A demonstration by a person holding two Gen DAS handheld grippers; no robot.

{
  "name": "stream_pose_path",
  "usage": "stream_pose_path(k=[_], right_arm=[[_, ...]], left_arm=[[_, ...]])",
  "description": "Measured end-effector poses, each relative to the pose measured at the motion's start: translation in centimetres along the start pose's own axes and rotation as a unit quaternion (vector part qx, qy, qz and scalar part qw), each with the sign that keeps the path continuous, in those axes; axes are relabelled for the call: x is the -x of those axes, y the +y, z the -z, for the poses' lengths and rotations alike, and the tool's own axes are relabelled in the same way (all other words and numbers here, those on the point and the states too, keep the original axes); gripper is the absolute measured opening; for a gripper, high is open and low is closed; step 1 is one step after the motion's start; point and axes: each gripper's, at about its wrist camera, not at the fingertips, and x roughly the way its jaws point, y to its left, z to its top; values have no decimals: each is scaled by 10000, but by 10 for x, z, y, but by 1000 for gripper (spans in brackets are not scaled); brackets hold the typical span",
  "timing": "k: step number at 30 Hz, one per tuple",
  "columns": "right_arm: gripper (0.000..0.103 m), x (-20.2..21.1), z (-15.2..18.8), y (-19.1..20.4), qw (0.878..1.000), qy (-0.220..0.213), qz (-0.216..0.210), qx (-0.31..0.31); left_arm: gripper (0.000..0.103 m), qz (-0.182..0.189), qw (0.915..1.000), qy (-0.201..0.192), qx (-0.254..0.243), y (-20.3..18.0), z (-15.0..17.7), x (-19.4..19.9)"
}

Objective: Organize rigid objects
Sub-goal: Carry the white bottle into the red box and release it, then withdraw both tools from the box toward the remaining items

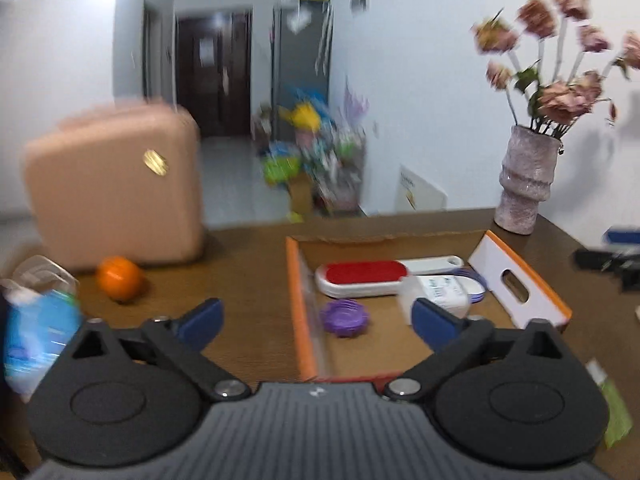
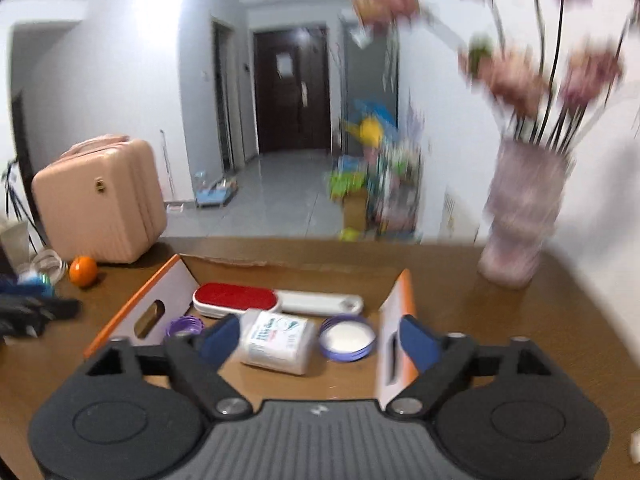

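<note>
Shallow cardboard box with orange-edged white flaps (image 2: 394, 308) sits open on brown wooden table (image 1: 248, 264). Inside: red-faced white lint brush (image 2: 236, 299) at the back, white plastic bottle with printed label (image 2: 278, 340) lying on its side in front of it, round purple-rimmed tin with white contents (image 2: 347, 338) just beside the bottle, purple ridged lid (image 1: 345, 317) near the opposite wall. Left gripper (image 1: 316, 320) above box edge, jaws spread wide, empty. Right gripper (image 2: 316, 338) over the box, jaws spread, empty, bottle seen between them. Outside box: orange fruit (image 1: 120, 278), pink hard-shell case (image 1: 116, 188), mottled ceramic vase of dried pink flowers (image 1: 526, 180).
</note>
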Motion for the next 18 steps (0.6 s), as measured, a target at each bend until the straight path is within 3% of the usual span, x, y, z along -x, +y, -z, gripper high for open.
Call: stream_pose_path(k=[3,11,18], right_arm=[[99,43,11,-2,9994,-296,156,57],[99,114,40,12,9974,-695,65,-167],[99,169,106,31,9964,-791,66,-302]], left_arm=[[103,-230,9994,-242,-61,7,17,43],[103,-196,9987,-467,8,0,48,114],[103,-296,9979,-583,43,-16,107,163]])
